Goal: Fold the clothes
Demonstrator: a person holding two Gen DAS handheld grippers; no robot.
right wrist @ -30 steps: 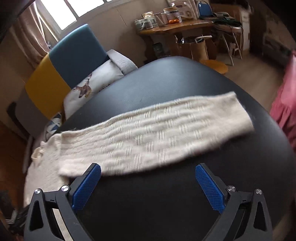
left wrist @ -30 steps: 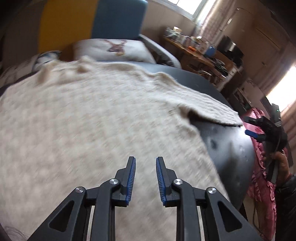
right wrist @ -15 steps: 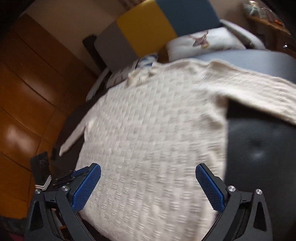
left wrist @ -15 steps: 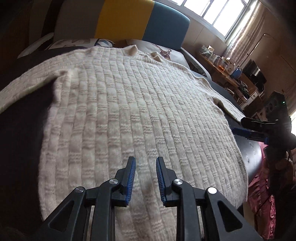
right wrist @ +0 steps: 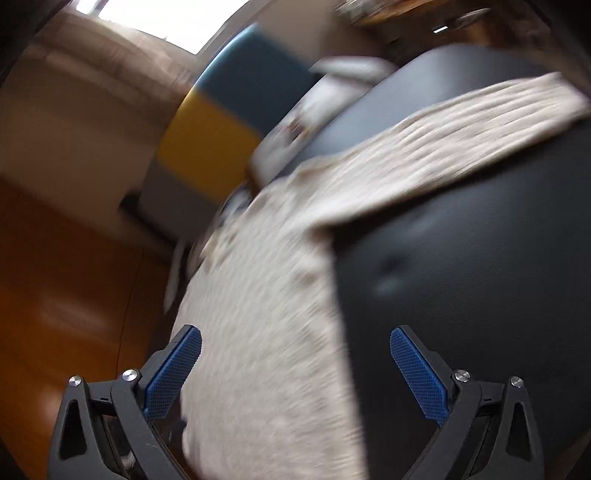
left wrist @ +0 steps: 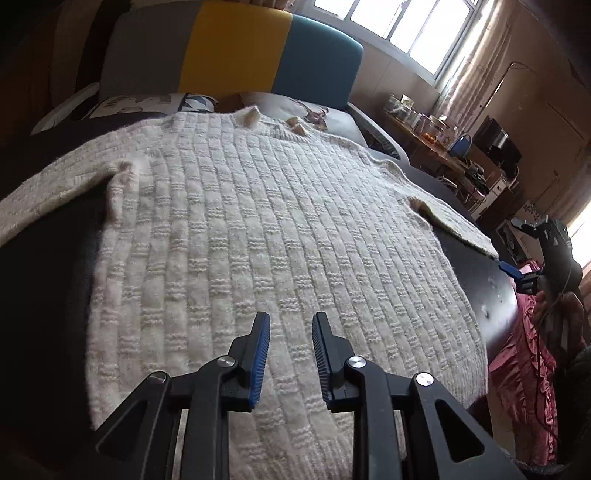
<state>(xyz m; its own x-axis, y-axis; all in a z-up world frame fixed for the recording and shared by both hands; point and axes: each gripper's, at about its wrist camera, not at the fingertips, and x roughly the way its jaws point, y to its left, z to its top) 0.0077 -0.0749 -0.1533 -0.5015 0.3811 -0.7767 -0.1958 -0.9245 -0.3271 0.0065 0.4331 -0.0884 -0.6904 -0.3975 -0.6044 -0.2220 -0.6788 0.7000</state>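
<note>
Two pairs of black tongs with blue ribbed pads hung over one cream, basket-weave knitted sweater [left wrist: 266,236] that lay spread flat on a dark, glossy, rounded tabletop [left wrist: 476,280]. Its neckline pointed toward the far end, one sleeve ran out to the left edge, and the other stretched away to the right across bare dark surface. The left tongs [left wrist: 290,354] stood over the lower middle of the sweater, jaws parted by a narrow gap with nothing between them and no cloth pinched. The right tongs [right wrist: 295,365] were spread wide and empty above the sweater's side edge, where knit met bare tabletop; that view was smeared with motion blur. From the left wrist view the right tongs [left wrist: 517,254] showed at the far right, off the tabletop's rim, gripped by a person's hand [left wrist: 554,306].

Behind the tabletop stood a headboard in grey, yellow and teal panels [left wrist: 236,55], with pale printed pillows [left wrist: 295,107] lying in front of it. A bright window [left wrist: 410,29] with beige curtains lit the far wall. A cluttered wooden side table [left wrist: 436,140] carried jars and a small blue pot. Pink ruffled fabric [left wrist: 524,362] hung beside the tabletop's right rim. Orange-brown wooden panelling [right wrist: 66,288] filled the left of the right wrist view.
</note>
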